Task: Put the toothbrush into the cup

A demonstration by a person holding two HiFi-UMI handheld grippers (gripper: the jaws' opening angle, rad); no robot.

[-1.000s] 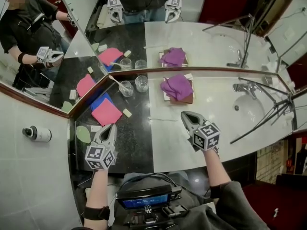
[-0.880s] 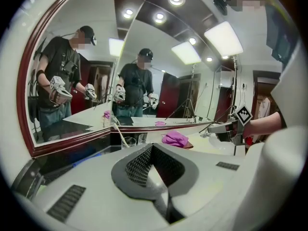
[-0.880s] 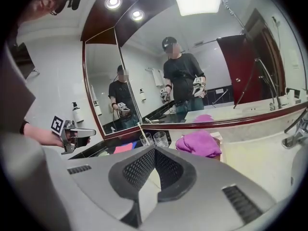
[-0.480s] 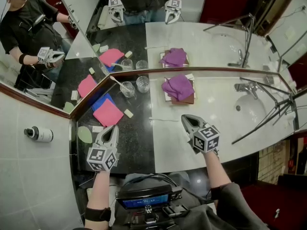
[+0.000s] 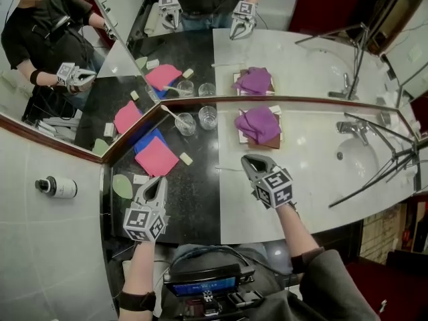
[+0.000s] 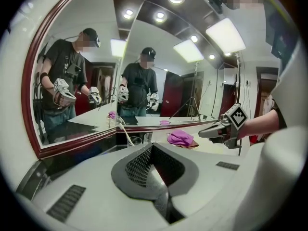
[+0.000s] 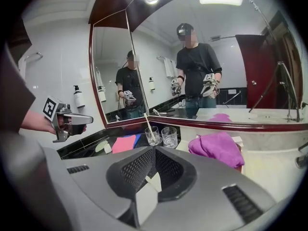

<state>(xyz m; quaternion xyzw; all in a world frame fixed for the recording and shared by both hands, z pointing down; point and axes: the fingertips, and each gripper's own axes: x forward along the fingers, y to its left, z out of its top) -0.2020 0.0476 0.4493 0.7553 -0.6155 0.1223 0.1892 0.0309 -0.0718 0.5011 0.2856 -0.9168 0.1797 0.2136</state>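
Observation:
Two clear glass cups stand by the mirror on the black counter. The left cup (image 5: 185,124) (image 7: 153,135) holds a white toothbrush (image 5: 171,114) (image 7: 149,123) that leans left. The right cup (image 5: 207,117) (image 7: 169,137) is empty. A second thin white toothbrush (image 5: 231,169) lies flat on the white counter. My right gripper (image 5: 251,160) (image 7: 155,150) hovers with its tips just right of that toothbrush. Its jaws have just been opening and stand a crack apart, with nothing between them. My left gripper (image 5: 154,181) (image 6: 153,148) is shut and empty over the black counter.
A purple cloth (image 5: 257,124) lies on a brown tray behind the right gripper. Pink (image 5: 155,158) and blue cloths, a small soap bar (image 5: 185,158) and a green leaf dish (image 5: 122,186) sit at the left. The sink (image 5: 358,156), tap and tripod legs (image 5: 381,159) are at the right.
My right gripper has moved left and lower, closer to the toothbrush lying on the white counter. The left gripper has stayed in place.

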